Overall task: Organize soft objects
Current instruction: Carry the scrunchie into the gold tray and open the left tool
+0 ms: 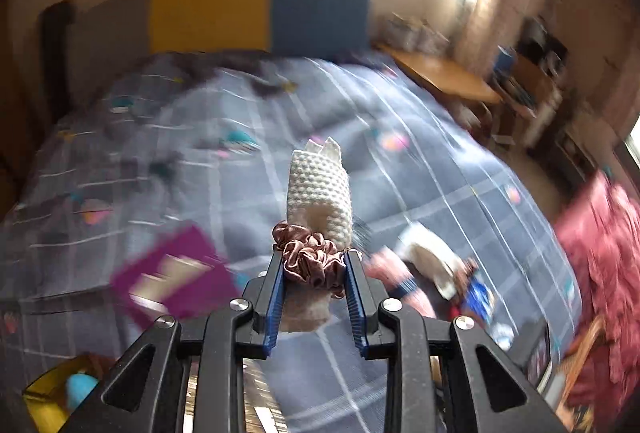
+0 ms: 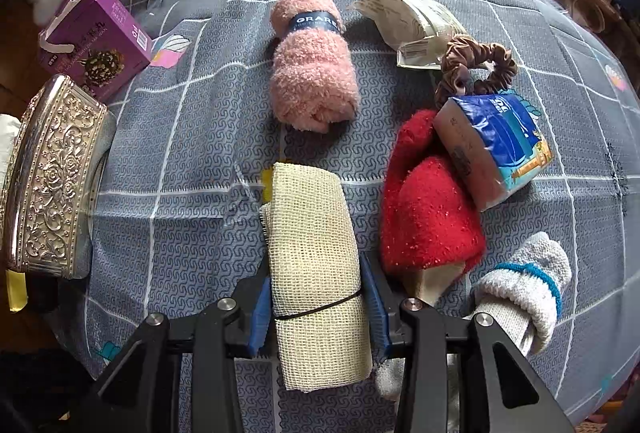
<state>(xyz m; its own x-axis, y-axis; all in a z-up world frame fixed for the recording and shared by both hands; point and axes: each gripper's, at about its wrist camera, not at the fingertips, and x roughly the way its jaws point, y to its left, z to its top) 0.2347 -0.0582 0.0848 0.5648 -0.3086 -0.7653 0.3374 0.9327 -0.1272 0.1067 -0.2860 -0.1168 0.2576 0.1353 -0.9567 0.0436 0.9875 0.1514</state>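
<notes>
My left jaws clenched on cream knitted roll banded with pink satin scrunchie, held in air above grey checked bed. Roll's long axis runs straight ahead, away from jaws, free end forward. My right jaws straddle beige mesh cloth roll lying on bed near its front edge, pads at its sides; grip not certain. Its long axis points away too. Advice: squeeze mid-roll near black band, lift level, avoid red fuzzy sock beside it.

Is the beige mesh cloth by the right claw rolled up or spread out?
Rolled up: the beige mesh cloth forms a tight cylinder bound by a thin dark elastic band.
</notes>
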